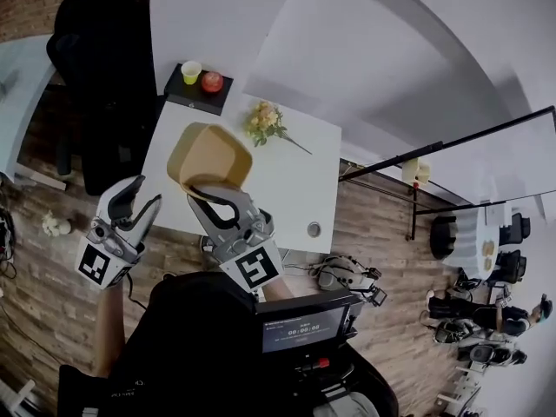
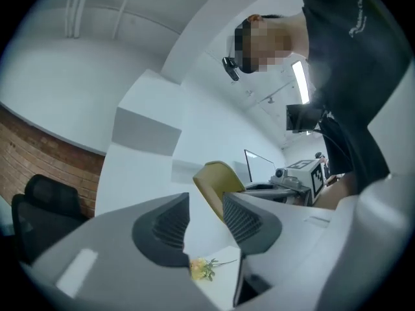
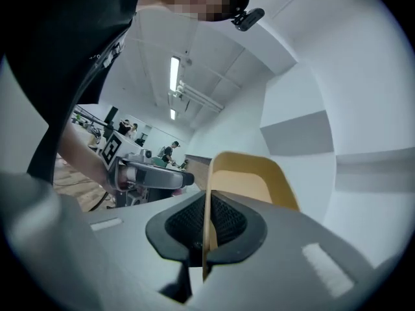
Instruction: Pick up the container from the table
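The container [image 1: 208,156] is a tan, rounded tub, lifted and tilted above the white table [image 1: 291,189]. My right gripper [image 1: 201,189] is shut on its near rim; in the right gripper view the thin wall [image 3: 249,177] stands edge-on between the pads of that gripper [image 3: 206,222]. To the left of the container, apart from it, my left gripper [image 1: 146,191] stands open. Nothing is between its jaws [image 2: 204,216], and the container [image 2: 217,180] shows beyond the gap.
A sprig of yellow flowers [image 1: 265,122] lies on the table behind the container. A black tray [image 1: 178,91] at the far left corner carries a yellow cup [image 1: 191,71] and a red apple [image 1: 212,82]. A small round object [image 1: 314,229] sits near the front right edge. A black chair [image 1: 104,76] stands to the left.
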The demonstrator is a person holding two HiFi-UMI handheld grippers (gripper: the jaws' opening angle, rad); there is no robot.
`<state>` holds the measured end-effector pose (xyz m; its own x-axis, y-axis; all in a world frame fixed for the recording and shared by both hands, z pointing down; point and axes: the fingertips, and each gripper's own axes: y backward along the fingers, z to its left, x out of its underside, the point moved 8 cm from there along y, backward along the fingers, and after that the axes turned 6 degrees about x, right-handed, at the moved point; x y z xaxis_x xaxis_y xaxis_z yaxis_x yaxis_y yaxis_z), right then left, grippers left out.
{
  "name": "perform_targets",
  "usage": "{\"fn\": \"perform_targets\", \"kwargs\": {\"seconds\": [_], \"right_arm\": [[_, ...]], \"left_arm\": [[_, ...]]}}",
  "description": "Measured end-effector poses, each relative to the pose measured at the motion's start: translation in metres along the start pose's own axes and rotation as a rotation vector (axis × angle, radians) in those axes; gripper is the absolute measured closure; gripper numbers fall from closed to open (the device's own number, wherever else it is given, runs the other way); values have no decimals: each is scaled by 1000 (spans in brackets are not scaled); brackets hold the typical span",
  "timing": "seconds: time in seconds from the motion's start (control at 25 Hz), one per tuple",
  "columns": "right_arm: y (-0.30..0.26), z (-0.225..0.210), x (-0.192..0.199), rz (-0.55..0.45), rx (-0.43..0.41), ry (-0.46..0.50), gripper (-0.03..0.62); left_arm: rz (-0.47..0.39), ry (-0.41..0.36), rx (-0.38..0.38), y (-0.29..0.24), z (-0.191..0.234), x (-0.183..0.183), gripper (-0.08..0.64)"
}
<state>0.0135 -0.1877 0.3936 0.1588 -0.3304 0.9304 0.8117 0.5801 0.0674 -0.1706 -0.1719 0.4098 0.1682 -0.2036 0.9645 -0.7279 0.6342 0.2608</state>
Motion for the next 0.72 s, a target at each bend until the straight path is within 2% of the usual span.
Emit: {"fn": "perform_targets", "kwargs": {"seconds": [0.16, 0.24, 0.32, 0.48, 0.6, 0.64, 0.72], "right_arm": [[6, -8, 2, 33, 64, 4, 566], [11, -11, 1, 36, 84, 14, 566], [15, -15, 2, 39, 103, 24, 566], [21, -22, 8, 64, 184, 29, 566], [24, -23, 11, 93, 249, 26, 566], [22, -23, 9, 85, 262, 28, 566], [14, -21, 5, 44, 270, 33, 566]], "left_arm": [[23, 5, -50, -1, 1, 6, 491], [-3, 12, -65, -7, 2, 2, 518], [3, 8, -82, -8, 2, 4, 529], [103, -40, -122, 0, 1, 16, 545], [187, -38, -131, 2, -2, 25, 549], [198, -30, -136, 3, -1, 25, 549], [162, -34, -157, 7, 4, 22, 551]]}}
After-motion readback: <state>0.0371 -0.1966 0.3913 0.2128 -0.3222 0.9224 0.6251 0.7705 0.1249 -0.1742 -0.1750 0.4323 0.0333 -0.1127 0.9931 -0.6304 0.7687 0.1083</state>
